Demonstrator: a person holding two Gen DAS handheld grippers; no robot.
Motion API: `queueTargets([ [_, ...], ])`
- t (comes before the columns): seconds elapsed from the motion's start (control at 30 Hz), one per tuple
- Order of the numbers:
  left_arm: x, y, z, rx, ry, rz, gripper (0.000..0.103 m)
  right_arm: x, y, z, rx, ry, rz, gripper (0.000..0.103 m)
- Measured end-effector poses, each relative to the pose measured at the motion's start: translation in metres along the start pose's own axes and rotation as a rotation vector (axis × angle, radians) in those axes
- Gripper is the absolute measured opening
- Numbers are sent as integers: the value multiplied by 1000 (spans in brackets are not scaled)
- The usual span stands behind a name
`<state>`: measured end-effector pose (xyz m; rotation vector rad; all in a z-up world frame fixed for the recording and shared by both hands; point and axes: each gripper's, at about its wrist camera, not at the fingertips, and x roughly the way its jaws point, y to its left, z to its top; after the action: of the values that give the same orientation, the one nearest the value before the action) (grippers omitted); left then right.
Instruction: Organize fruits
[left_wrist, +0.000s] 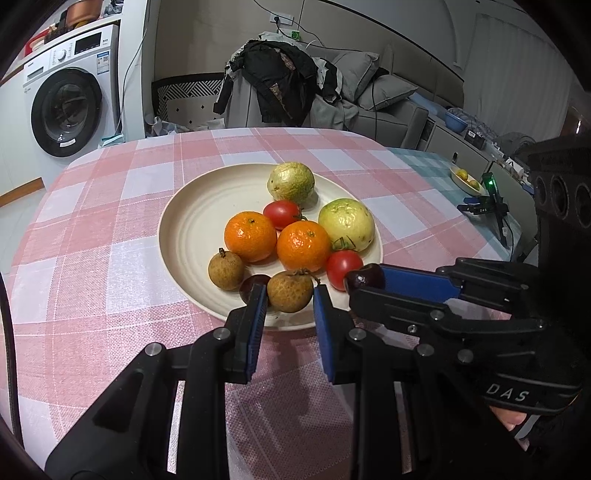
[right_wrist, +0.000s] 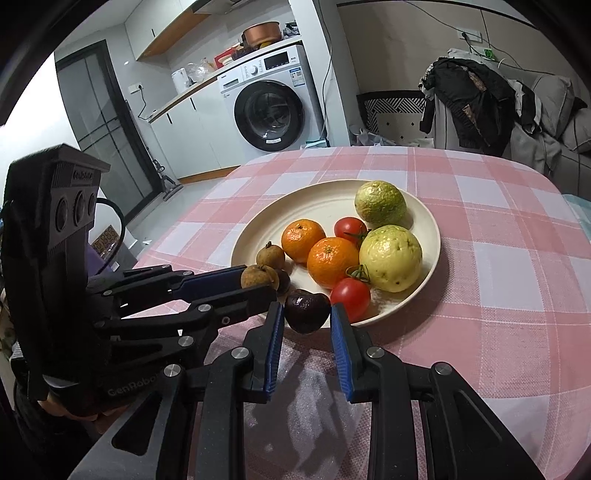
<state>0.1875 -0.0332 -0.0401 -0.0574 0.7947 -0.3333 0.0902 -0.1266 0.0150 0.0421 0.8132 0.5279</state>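
A cream plate (left_wrist: 192, 225) (right_wrist: 325, 201) holds two oranges (left_wrist: 251, 236), two green guavas (left_wrist: 345, 223), two red tomatoes (left_wrist: 343, 267), brown longans and dark purple fruits. My left gripper (left_wrist: 290, 295) is open, its fingers on either side of a brown longan (left_wrist: 290, 291) (right_wrist: 258, 277) at the plate's near rim, not touching it. A dark fruit (left_wrist: 251, 286) lies behind the left finger. My right gripper (right_wrist: 307, 314) is open around a dark purple fruit (right_wrist: 306, 310) (left_wrist: 364, 277) at the rim; contact unclear.
The table wears a pink checked cloth (left_wrist: 92, 258). A second small plate of yellow fruit (left_wrist: 467, 179) sits far right on a teal cloth. A washing machine (left_wrist: 70, 107) and a sofa with clothes (left_wrist: 280, 85) stand beyond the table.
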Motion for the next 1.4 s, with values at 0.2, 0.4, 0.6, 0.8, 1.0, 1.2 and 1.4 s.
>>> queueTargets([
  [0.2, 2, -1, -1, 5, 8, 3, 23, 3, 0, 3, -16, 0, -17, 28],
  [0.4, 1, -1, -3, 5, 11, 8, 23, -4, -5, 1, 3, -5, -29, 41],
  [0.6, -13, -4, -5, 12, -18, 20, 34, -19, -14, -4, 14, -25, -58, 55],
  [0.8, -36, -9, -12, 28, -92, 84, 75, -34, -17, -11, 15, -60, -94, 84],
  [1.0, -60, -7, -17, 20, -173, 108, 94, -41, -18, -18, 1, -90, -119, 100],
  [1.2, -75, 1, -27, -5, -232, 165, 102, -51, -23, -24, -12, -167, -102, 103],
  [1.4, -79, 6, -36, -25, -271, 208, 102, -56, -22, -27, -45, -215, -120, 103],
])
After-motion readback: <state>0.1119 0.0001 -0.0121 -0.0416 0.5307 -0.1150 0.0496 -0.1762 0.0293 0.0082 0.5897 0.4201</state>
